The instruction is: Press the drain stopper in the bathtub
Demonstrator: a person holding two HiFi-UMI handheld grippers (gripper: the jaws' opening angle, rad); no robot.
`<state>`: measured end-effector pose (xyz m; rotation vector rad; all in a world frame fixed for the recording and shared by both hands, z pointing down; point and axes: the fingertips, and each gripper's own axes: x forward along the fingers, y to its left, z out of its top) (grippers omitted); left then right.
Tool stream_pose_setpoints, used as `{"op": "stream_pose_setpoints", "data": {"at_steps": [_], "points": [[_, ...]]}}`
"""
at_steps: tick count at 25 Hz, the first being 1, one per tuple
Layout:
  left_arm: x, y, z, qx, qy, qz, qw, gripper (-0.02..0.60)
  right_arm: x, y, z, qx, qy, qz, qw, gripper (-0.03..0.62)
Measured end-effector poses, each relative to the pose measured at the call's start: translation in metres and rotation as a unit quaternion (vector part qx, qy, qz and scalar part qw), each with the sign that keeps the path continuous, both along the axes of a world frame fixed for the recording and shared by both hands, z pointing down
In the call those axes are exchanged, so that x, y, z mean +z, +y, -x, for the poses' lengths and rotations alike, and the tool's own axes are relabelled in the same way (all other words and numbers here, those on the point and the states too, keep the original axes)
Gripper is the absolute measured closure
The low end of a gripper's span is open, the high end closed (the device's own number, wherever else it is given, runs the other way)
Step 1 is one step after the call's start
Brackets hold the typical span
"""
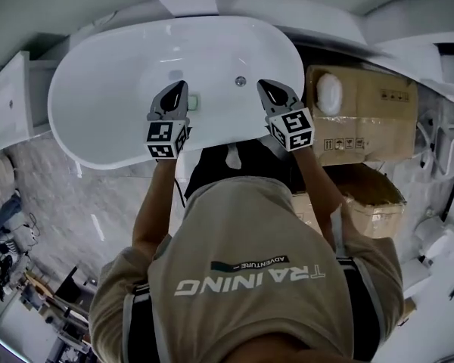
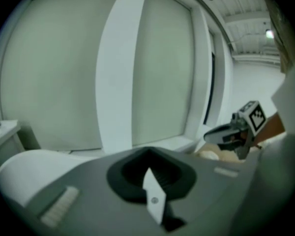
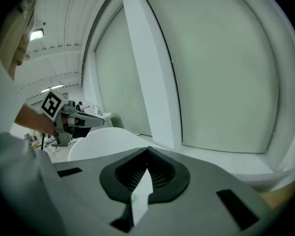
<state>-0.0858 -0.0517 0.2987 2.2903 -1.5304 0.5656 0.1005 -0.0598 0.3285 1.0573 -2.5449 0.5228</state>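
Hovering left tool [image 1: 178,88]: clenched on nothing, jaws pressed together, held over the near rim of the bathtub [image 1: 98,104].
Right tool [image 1: 263,86]: clenched and empty too, level with the left one above the same rim.
Drain stopper [image 1: 240,81]: small round metal cap inside the tub by its near edge, between the two tools, closer to the right one, neither touching it.
Cardboard box [image 1: 371,116]: just past the tub's right end.
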Motion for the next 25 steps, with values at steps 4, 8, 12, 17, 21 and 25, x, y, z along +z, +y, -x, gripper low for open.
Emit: {"op": "stream_pose_setpoints", "data": {"at_steps": [4,8,12,17,21,25], "points": [[0.031,-0.024,-0.002,-0.005,-0.013,0.015,0.9998,0.58,0.039,-0.027,0.008,-0.037,0.016,0.016,0.999,0.582],[0.067,-0.041,-0.002,-0.002,-0.013,0.042,0.999,0.58,0.077,-0.037,0.016,-0.053,0.036,0.033,0.997,0.582],[0.115,-0.059,0.005,-0.009,0.007,0.068,0.9977,0.58,0.122,-0.047,0.022,-0.042,0.052,0.062,0.996,0.582],[0.209,-0.069,0.013,-0.026,0.044,0.13,0.9902,0.58,0.216,-0.057,0.012,-0.001,0.091,0.118,0.989,0.582],[0.291,-0.057,0.01,-0.032,0.057,0.187,0.9801,0.58,0.292,-0.049,0.004,0.01,0.099,0.182,0.978,0.582],[0.351,-0.054,0.001,-0.022,0.063,0.217,0.9738,0.58,0.365,-0.042,0.002,0.0,0.12,0.23,0.966,0.582]]}}
